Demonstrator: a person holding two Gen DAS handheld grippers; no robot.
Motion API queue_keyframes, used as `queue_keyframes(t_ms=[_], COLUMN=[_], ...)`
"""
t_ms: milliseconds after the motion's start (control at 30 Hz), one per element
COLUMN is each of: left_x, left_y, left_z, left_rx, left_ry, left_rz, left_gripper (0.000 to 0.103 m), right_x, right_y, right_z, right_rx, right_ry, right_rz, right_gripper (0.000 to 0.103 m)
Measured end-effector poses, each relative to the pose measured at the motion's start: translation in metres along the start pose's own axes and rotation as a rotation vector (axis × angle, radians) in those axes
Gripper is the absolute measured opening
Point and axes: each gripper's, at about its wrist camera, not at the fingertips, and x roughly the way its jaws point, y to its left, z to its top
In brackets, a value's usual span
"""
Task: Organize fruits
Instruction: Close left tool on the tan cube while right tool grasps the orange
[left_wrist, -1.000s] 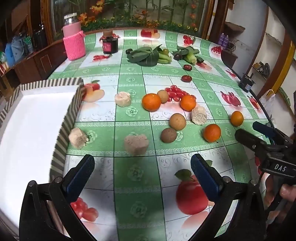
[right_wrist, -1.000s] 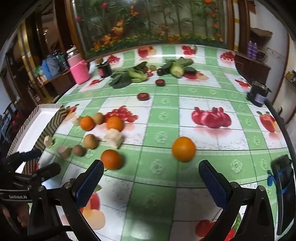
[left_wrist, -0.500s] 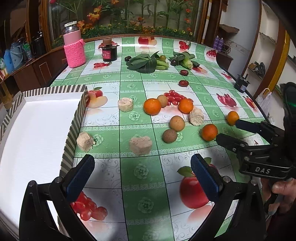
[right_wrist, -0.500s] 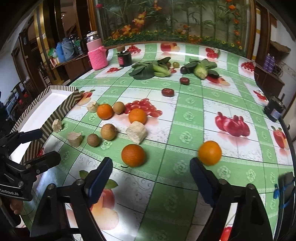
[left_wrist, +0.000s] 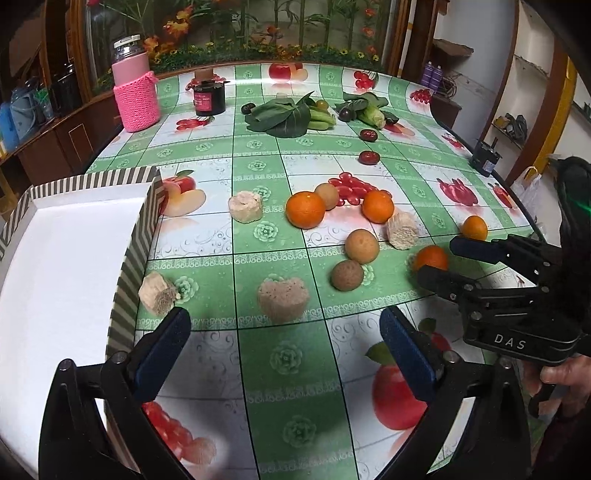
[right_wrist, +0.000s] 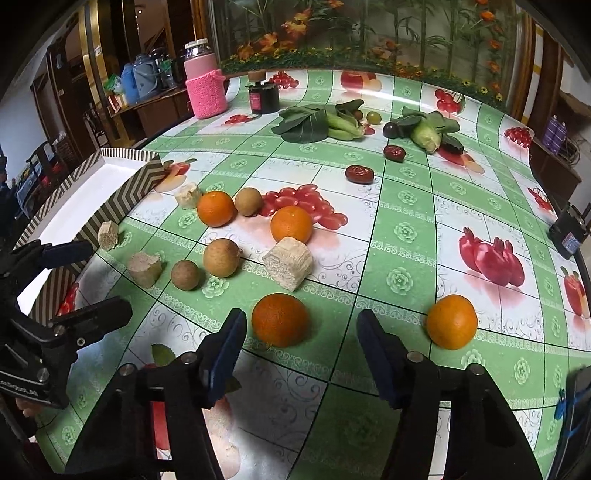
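Several oranges and brown round fruits lie on the fruit-print tablecloth. My right gripper (right_wrist: 301, 330) is open, its fingers just short of the nearest orange (right_wrist: 280, 319), on either side of it; this orange also shows between its fingers in the left wrist view (left_wrist: 430, 257). Another orange (right_wrist: 451, 321) lies to the right. My left gripper (left_wrist: 282, 328) is open and empty, low over the table, just behind a beige cake piece (left_wrist: 282, 298). The white striped-rim box (left_wrist: 66, 258) stands at the left.
Beige cake pieces (left_wrist: 245, 206) lie scattered among the fruit. Two brown fruits (left_wrist: 361, 245) sit mid-table. Leafy greens (left_wrist: 284, 114), corn, red dates (left_wrist: 369, 157), a dark jar (left_wrist: 209, 96) and a pink-sleeved bottle (left_wrist: 135, 98) stand at the back.
My right gripper has swung left and closed in on the near orange, its jaws narrowing somewhat. My left gripper has moved slightly forward; nothing was grasped.
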Motion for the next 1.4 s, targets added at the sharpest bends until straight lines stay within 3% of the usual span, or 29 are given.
queue_keyframes(t_ms=[200, 300, 400, 433, 500, 567, 667, 1100, 1233, 1400], left_x=[0.008, 0.014, 0.021, 0.023, 0.024, 0.022, 0.02, -0.022, -0.035, -0.05], left_y=[0.002, 0.004, 0.002, 0.002, 0.002, 0.004, 0.006, 0.018, 0.038, 0.081], left_z=[0.004, 0.005, 0.003, 0.002, 0.002, 0.003, 0.002, 0.007, 0.012, 0.018], left_rx=[0.02, 0.01, 0.02, 0.017, 0.018, 0.005, -0.008, -0.033, -0.061, -0.098], left_ry=[0.006, 0.021, 0.041, 0.052, 0.046, 0.046, 0.048, 0.001, 0.0, -0.018], left_rz=[0.029, 0.027, 0.033, 0.027, 0.033, 0.019, -0.004, 0.019, 0.034, 0.122], left_gripper=[0.091, 0.082, 0.066, 0.055, 0.045, 0.03, 0.03, 0.03, 0.03, 0.03], right_x=[0.006, 0.008, 0.01, 0.011, 0.01, 0.01, 0.008, -0.019, -0.023, -0.022], right_y=[0.001, 0.0, 0.001, 0.002, 0.004, 0.002, 0.0, 0.022, 0.039, 0.071], right_z=[0.002, 0.003, 0.003, 0.003, 0.003, 0.003, 0.001, 0.011, 0.024, 0.048], right_rx=[-0.006, -0.006, -0.009, -0.016, -0.029, -0.017, 0.003, -0.008, -0.039, -0.09], right_ry=[0.003, 0.001, 0.001, 0.0, -0.002, -0.002, -0.004, -0.038, -0.045, -0.052], right_rz=[0.007, 0.009, 0.01, 0.005, -0.006, 0.004, 0.016, 0.105, 0.139, 0.215], right_gripper=[0.057, 0.053, 0.047, 0.045, 0.032, 0.033, 0.033, 0.032, 0.032, 0.032])
